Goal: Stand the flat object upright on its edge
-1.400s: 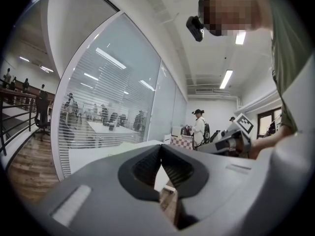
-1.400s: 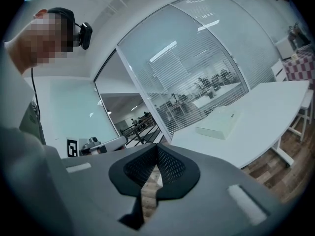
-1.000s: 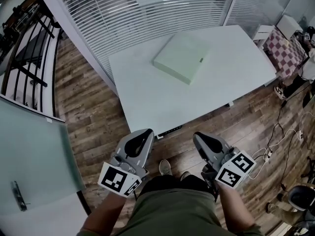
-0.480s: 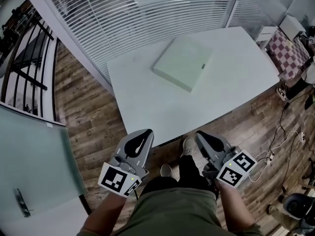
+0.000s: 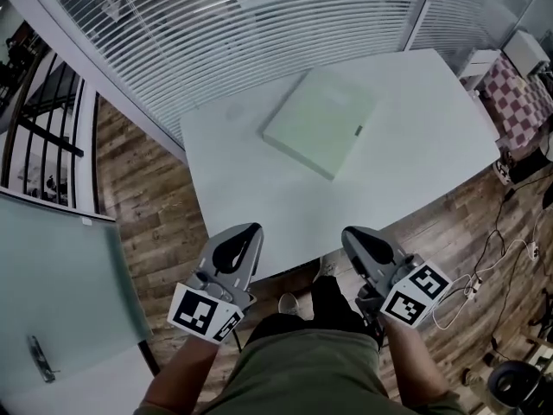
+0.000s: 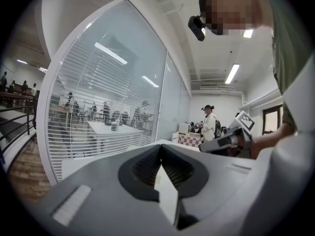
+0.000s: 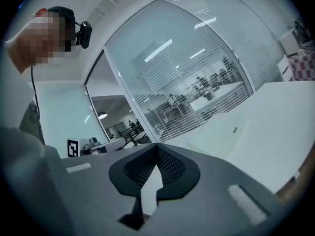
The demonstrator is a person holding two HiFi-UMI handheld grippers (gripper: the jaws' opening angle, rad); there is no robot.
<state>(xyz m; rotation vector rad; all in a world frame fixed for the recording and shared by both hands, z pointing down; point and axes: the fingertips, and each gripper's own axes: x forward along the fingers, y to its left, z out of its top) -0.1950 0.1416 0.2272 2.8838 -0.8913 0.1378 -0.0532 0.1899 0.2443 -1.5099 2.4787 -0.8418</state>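
In the head view, the flat pale green object (image 5: 320, 121) lies flat on the white table (image 5: 251, 188), in the upper middle of the frame, turned at an angle to the table's edges. Your left gripper (image 5: 247, 233) and right gripper (image 5: 354, 237) sit low in the frame, side by side at the table's near edge and well apart from the object. Wooden floor (image 5: 143, 223) shows at the left, and a glass wall with blinds (image 5: 216, 24) runs across the top.

In the left gripper view, the jaws are pressed together at the centre of the frame, with nothing between them. Your right gripper (image 6: 224, 142) appears at middle right, and a person in white (image 6: 209, 125) stands in the background.

In the right gripper view, the jaws likewise meet with nothing between them. The flat object (image 7: 221, 132) rests on the table (image 7: 275, 132) at middle right, beyond the jaws. Your left gripper (image 7: 101, 145) shows at middle left.
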